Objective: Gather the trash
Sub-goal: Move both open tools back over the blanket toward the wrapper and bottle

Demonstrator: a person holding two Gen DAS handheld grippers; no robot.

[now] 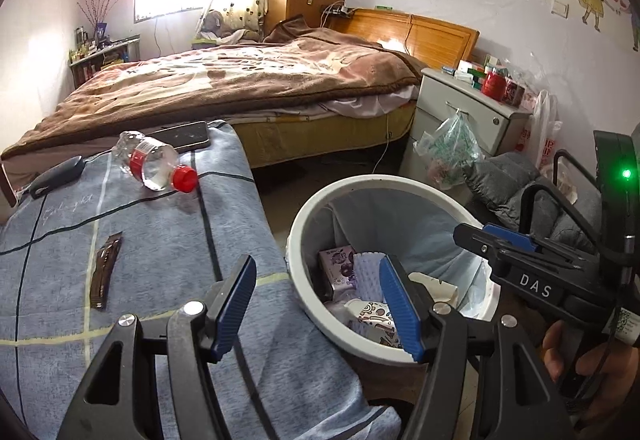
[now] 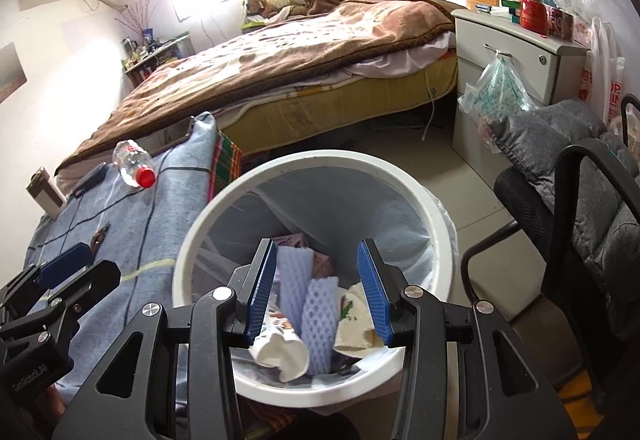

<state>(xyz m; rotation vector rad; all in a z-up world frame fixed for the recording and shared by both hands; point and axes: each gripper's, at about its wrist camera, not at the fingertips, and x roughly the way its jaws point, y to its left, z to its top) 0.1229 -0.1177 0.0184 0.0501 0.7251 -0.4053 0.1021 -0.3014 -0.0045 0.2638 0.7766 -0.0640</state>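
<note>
In the left wrist view, the left claw [image 1: 320,304] stands apart and empty between the table [image 1: 120,240] and the bin [image 1: 304,240], while a bottle [image 1: 154,165] and a wrapper [image 1: 105,272] lie on the table. In the right wrist view, the right claw [image 2: 318,292] is apart and empty above the bin [image 2: 432,207], where foam nets [image 2: 318,316] and paper trash already lie.

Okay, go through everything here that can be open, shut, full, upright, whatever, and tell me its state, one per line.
Left gripper: open, empty.
Right gripper: open, empty, over the bin.
Trash bin: lined, partly filled.
Plastic bottle: capped, lying on its side.
Brown wrapper: flat on the blue cloth.

A phone [image 1: 182,135] lies on the blue cloth [image 1: 160,240] beside the bed [image 1: 240,79].
</note>
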